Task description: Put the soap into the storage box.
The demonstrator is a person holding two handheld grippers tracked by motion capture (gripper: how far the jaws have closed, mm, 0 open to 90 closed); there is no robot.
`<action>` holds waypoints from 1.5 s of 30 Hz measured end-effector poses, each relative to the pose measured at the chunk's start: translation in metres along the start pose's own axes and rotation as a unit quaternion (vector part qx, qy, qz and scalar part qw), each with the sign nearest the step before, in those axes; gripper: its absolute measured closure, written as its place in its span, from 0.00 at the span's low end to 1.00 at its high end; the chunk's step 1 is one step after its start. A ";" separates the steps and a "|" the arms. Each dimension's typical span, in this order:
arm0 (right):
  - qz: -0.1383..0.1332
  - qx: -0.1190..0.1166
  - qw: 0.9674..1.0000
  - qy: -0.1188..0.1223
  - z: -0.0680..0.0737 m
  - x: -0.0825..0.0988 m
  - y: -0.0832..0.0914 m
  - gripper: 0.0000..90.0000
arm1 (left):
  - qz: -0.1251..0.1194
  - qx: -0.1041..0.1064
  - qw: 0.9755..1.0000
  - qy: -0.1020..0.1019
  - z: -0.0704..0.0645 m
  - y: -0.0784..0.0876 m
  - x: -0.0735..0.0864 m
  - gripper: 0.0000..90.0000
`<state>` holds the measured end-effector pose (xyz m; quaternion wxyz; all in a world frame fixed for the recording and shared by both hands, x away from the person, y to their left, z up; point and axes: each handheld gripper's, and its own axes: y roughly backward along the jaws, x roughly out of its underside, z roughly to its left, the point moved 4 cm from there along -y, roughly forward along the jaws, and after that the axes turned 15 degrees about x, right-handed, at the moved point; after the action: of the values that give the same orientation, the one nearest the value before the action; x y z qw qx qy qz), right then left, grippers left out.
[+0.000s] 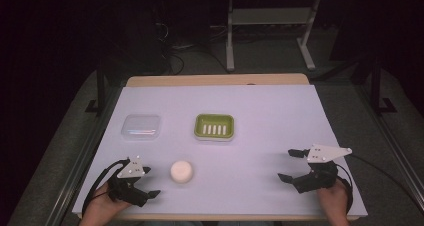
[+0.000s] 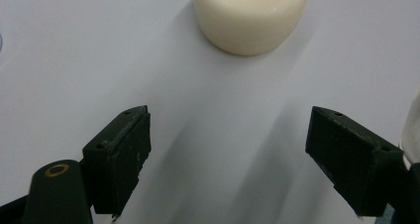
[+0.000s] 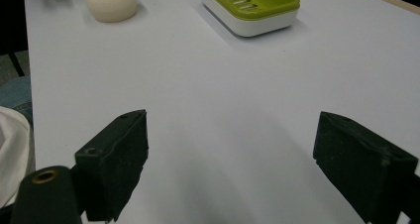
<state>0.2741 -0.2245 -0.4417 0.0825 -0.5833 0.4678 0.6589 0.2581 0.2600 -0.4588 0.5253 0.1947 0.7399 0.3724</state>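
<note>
- Fingers (image 2: 121, 157) of the left gripper (image 1: 150, 182) were spread wide with nothing between them; the right gripper (image 1: 290, 165) likewise stood with its jaws well apart and empty, at the near right of the table (image 1: 280, 111).
- Round cream soap bar (image 1: 181, 170) lay flat on the white table cover at the near left, just right of the left gripper and not touching it. In the left gripper view the soap bar (image 2: 250, 16) sat ahead of the jaws, slightly toward the right-hand one.
- Step in hand, as judged: the approach to the soap, with no grasp yet made.
- Next move, as judged: advance the left gripper until the bar sits between the pads, low to the table, then close gently; the rounded, smooth side may slip.
- Green soap dish (image 1: 214, 126) with a slotted tray stood farther off, near the table's centre, empty; a likely destination.
- Clear plastic lid or box (image 1: 141, 126) lay left of the dish, well apart from the soap.
- Writing: no brand, label or lettering was legible on the soap, the dish or the clear box.
</note>
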 end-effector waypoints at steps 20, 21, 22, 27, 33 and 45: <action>-0.003 -0.008 1.000 0.007 0.005 -0.001 -0.002 0.14 | 0.038 0.014 0.999 -0.032 -0.001 -0.006 -0.025 0.19; -0.002 -0.009 1.000 0.007 0.005 -0.001 -0.002 0.14 | 0.039 0.017 0.999 -0.031 -0.001 -0.007 -0.027 0.19; -0.002 -0.009 1.000 0.007 0.005 -0.001 -0.002 0.14 | 0.038 0.017 0.999 -0.032 -0.001 -0.008 -0.028 0.19; -0.002 -0.010 1.000 0.004 0.005 0.000 -0.002 0.15 | 0.044 0.020 0.998 -0.038 -0.001 -0.011 -0.033 0.19; -0.005 -0.010 1.000 0.006 0.006 0.000 -0.001 0.14 | 0.053 0.025 0.997 -0.046 0.000 -0.016 -0.043 0.19; -0.008 -0.017 1.000 0.008 0.008 -0.002 -0.001 0.14 | 0.059 0.033 0.996 -0.052 0.001 -0.025 -0.055 0.19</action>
<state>0.2697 -0.2174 -0.4417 0.0739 -0.5932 0.4524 0.6618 0.2826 0.2066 -0.4428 0.5332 0.2745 0.7109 0.3673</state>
